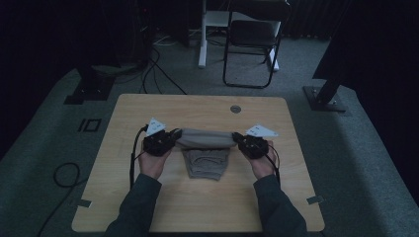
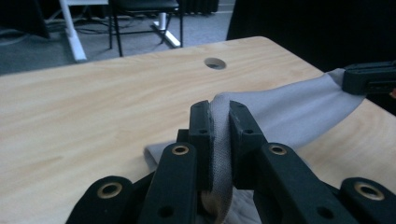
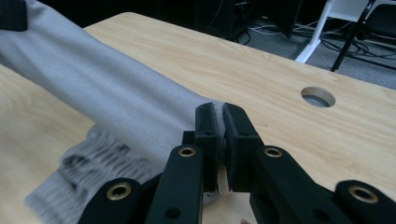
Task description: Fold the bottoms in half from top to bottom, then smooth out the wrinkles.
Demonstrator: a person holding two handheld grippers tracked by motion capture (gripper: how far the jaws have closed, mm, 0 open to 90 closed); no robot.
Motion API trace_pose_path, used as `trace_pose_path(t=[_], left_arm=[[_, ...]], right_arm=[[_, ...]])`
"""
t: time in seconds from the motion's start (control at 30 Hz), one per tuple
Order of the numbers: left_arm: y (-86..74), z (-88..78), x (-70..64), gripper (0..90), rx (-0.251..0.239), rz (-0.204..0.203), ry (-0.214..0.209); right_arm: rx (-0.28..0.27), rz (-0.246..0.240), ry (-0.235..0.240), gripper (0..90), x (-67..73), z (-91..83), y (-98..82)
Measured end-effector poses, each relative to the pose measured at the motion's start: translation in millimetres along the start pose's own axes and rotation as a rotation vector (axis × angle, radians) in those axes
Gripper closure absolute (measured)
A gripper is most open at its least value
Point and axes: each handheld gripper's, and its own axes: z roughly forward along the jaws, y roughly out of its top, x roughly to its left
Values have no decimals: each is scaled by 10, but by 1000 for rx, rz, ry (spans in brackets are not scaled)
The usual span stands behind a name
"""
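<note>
Your left gripper (image 1: 164, 142) has its jaws clamped on one end of the grey garment (image 1: 206, 140), and your right gripper (image 1: 248, 144) pinches the other end just as firmly; each gripper view shows a thin fold of knit cloth squeezed between its jaws. The held edge stretches side to side between your hands, above the middle of the worktop (image 1: 148, 111), so its long axis runs straight from one gripper to the other. The rest of the garment, with a ribbed band, hangs from that edge towards you and lies on the wood. Both hands are equally placed, so whichever way you carry the edge, I judge you should move them together and keep the span taut.
</note>
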Motion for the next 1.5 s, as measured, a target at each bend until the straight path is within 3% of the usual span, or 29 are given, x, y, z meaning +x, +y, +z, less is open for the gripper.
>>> trace_pose_path(t=[0.07,0.13,0.2,0.3,0.4,0.53,0.63,0.7,0.87,1.13,1.5], left_arm=[[-77,-38,-34,815,6,1,-15],[-210,-103,-58,795,7,-20,-60],[-341,-147,-66,724,12,-33,-88],[-495,-179,-31,611,43,-32,-73],[-597,-171,13,605,73,-55,-67],[-661,-128,6,591,104,-54,-63],[-755,-64,-77,563,167,-33,-46],[-852,-57,-106,555,186,-38,-60],[-1067,-15,-114,546,241,-41,-48],[-1112,47,-137,546,258,-16,-35],[-1159,117,-209,545,276,15,0]], right_arm=[[1,-4,4,857,35,-52,-59],[7,2,20,855,85,-118,-166],[24,6,40,828,126,-173,-281],[32,29,54,637,137,-250,-424],[44,51,55,604,115,-298,-494],[82,50,51,574,129,-278,-557],[128,79,60,556,178,-190,-637],[151,102,75,546,229,-150,-707],[213,71,92,531,362,-94,-862],[219,67,76,533,373,-59,-881],[247,22,68,543,437,52,-895]])
